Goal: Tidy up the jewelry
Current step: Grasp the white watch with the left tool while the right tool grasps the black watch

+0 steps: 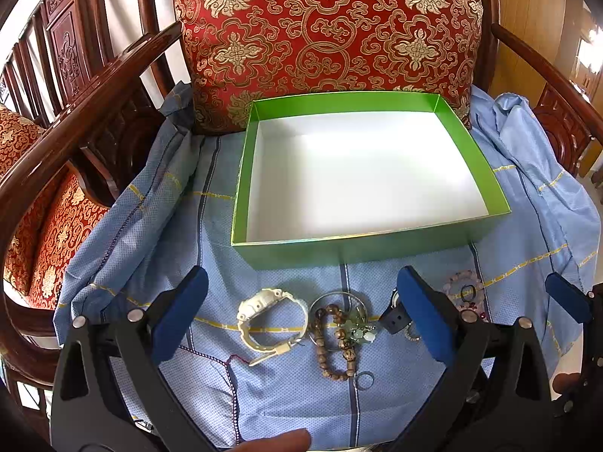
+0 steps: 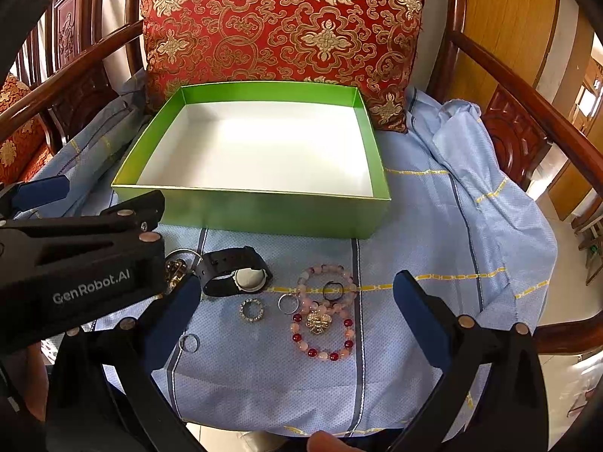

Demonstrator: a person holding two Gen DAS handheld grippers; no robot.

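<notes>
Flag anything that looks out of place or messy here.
Nothing is damaged. The green box holds nothing, while the jewelry lies loose on the blue cloth: the wooden bead bracelet lies tangled with a jade charm, and the pink bracelets overlap.

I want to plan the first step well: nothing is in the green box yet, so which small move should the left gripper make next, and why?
Probably lower the open left gripper onto the white watch. It lies apart from the other pieces on the blue cloth, between the spread fingers, while the green box just behind it holds nothing yet.
</notes>
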